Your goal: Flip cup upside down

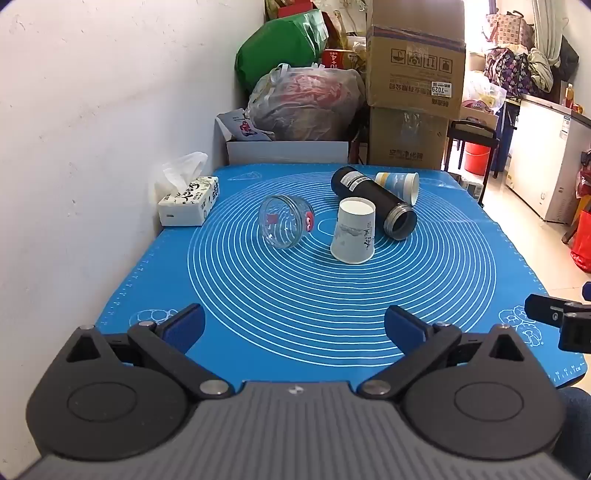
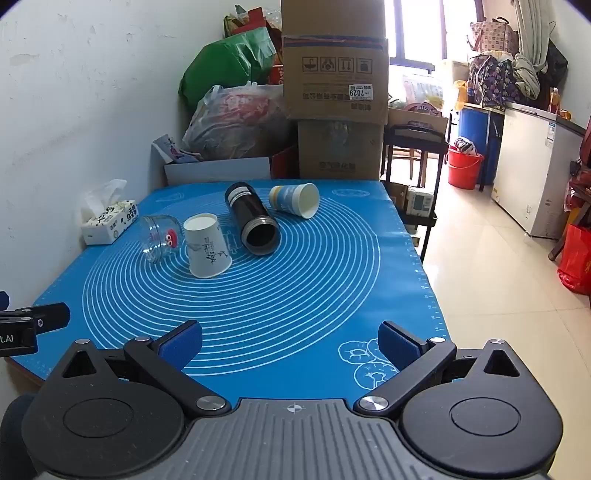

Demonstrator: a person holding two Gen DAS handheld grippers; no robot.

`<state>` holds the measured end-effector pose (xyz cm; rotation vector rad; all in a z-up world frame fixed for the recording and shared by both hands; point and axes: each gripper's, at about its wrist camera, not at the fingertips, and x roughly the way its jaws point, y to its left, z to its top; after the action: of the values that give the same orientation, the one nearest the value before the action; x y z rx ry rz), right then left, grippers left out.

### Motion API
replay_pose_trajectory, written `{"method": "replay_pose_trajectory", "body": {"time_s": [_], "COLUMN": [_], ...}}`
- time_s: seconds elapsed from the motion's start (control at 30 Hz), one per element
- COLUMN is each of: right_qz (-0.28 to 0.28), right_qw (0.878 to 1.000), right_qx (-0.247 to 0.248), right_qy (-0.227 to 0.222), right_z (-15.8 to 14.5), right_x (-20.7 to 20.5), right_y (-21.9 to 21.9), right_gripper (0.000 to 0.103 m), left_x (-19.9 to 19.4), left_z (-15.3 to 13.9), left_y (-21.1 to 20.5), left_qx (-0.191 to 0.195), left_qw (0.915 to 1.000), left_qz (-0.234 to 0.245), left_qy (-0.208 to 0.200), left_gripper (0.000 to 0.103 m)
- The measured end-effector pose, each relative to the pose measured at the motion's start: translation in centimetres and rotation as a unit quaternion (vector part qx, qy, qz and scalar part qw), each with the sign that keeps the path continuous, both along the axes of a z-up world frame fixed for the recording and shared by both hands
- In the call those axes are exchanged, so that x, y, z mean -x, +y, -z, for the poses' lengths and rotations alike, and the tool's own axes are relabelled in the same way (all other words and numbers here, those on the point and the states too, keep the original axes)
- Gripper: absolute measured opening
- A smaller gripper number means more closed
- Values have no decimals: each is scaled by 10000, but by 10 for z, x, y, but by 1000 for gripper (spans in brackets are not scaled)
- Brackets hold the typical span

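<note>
- Your left gripper [image 1: 295, 328] and right gripper [image 2: 290, 341] hover with jaws apart, holding nothing, over the near edge of the blue baking mat [image 1: 332, 314].
- The white paper cup [image 1: 353, 230] stands rim-down mid-mat, between the tipped glass jar [image 1: 286, 221] and the black flask [image 1: 373, 201]; a second paper cup [image 2: 295, 200] lies behind.
- A tissue pack [image 1: 188, 203] sits by the white wall [image 1: 92, 129]; 2 cardboard boxes [image 1: 413, 85] are stacked behind the table.

A scuffed white wall [image 1: 92, 110] ran along the left. Stacked cardboard boxes [image 2: 334, 74] and bags filled the corner. Glossy cream floor tiles [image 2: 491, 280] reflected window [image 2: 417, 29] daylight.
</note>
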<state>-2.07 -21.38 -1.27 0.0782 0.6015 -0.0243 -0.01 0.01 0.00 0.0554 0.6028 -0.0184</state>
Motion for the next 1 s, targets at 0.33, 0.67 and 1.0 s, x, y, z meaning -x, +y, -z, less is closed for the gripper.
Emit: {"method": "replay_pose_trajectory", "body": {"time_s": [0.33,0.67,1.0], "right_qz": [-4,-7,-38], "right_qw": [10000,10000,10000], "right_qx": [15,21,31], "right_qy": [-22,-28,-11], "right_z": [0,1,2], "right_x": [-1,-1,-1], "right_y": [0,1,1], "right_gripper": [102,102,102], "left_x": [0,-4,-5], "left_z": [0,2,-1], "left_y": [0,0,1], "left_qx": [-18,-24,-2], "left_qw": [10000,10000,10000], "left_qz": [8,12,-20], "left_qy": [6,26,6], "left_gripper": [102,102,102]}}
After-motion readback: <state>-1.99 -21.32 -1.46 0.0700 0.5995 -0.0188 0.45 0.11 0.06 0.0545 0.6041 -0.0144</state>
